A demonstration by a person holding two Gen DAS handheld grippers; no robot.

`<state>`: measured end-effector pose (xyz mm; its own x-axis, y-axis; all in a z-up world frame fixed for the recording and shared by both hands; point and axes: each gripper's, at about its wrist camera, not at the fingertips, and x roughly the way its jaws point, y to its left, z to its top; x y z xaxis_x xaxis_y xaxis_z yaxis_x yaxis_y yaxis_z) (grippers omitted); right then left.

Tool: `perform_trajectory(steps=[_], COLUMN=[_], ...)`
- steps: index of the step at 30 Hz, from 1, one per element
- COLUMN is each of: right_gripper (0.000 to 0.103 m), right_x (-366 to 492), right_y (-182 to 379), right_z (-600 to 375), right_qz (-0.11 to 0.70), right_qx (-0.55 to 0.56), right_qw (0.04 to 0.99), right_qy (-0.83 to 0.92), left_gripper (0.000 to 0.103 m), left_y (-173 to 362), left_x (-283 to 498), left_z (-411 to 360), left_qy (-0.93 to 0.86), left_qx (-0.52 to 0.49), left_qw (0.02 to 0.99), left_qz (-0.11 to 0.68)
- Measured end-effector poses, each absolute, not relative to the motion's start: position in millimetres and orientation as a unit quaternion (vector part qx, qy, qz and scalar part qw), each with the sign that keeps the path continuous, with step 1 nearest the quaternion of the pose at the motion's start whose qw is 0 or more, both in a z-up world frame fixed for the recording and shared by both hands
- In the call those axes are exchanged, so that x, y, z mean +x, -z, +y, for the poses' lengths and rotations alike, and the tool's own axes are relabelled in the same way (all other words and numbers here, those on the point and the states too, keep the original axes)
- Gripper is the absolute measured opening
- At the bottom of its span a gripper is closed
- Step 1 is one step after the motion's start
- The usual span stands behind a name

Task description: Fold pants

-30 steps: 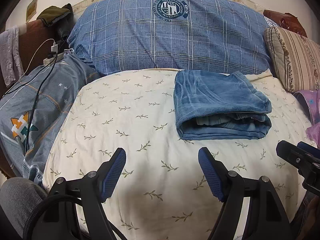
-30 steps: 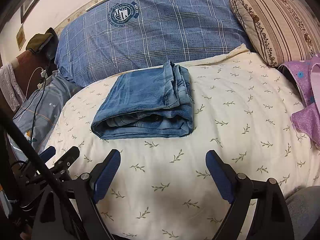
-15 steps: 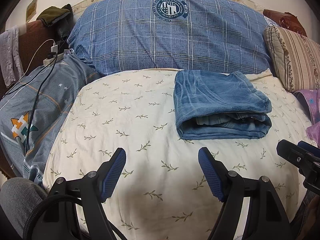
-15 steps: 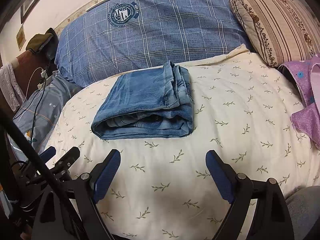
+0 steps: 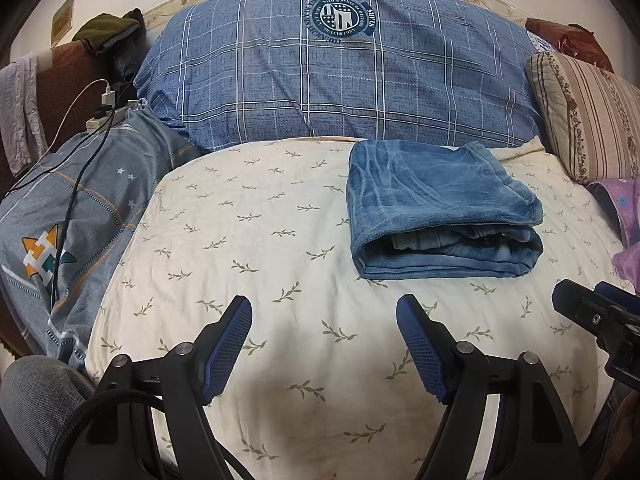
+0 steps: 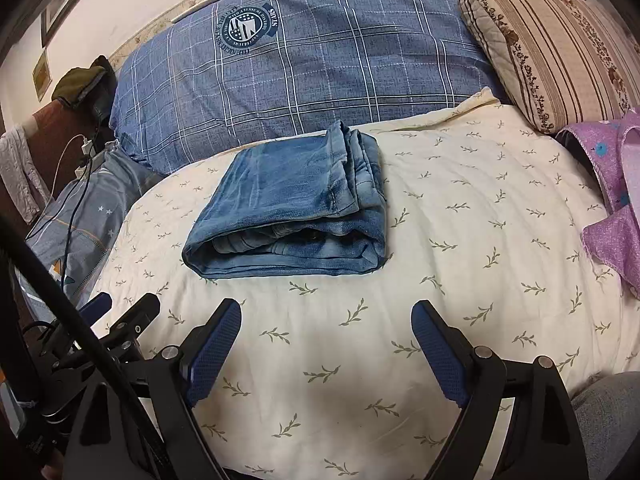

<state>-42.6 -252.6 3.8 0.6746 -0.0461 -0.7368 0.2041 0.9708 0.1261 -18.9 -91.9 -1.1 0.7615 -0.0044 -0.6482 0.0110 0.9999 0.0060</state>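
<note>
The blue denim pants (image 5: 436, 204) lie folded in a compact stack on the cream leaf-print bedsheet (image 5: 248, 240), with the layered open edge facing me. They also show in the right wrist view (image 6: 296, 204). My left gripper (image 5: 324, 312) is open and empty, held near the sheet's front, short of the pants and to their left. My right gripper (image 6: 326, 316) is open and empty, just in front of the pants. The right gripper's tip shows at the left wrist view's right edge (image 5: 592, 312).
A large blue plaid pillow (image 5: 340, 76) lies behind the pants. A striped floral pillow (image 6: 552, 48) and purple cloth (image 6: 616, 216) are on the right. A grey-blue quilt (image 5: 80, 208) with charger cables (image 5: 76, 176) lies on the left.
</note>
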Motion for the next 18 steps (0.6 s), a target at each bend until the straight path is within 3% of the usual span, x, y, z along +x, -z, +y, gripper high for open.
perform_trajectory(steps=[18], right_gripper=[0.088], right_x=[-42.1], right_y=[-2.9], right_z=[-254.9], right_qz=[0.397], right_qx=[0.099], right_qw=[0.91], right_qy=[0.067], left_gripper=[0.075], left_y=[0.2], left_x=[-19.2], left_z=[-92.3], left_qy=[0.004], left_qx=[0.007], left_qw=[0.939], left_qz=[0.344])
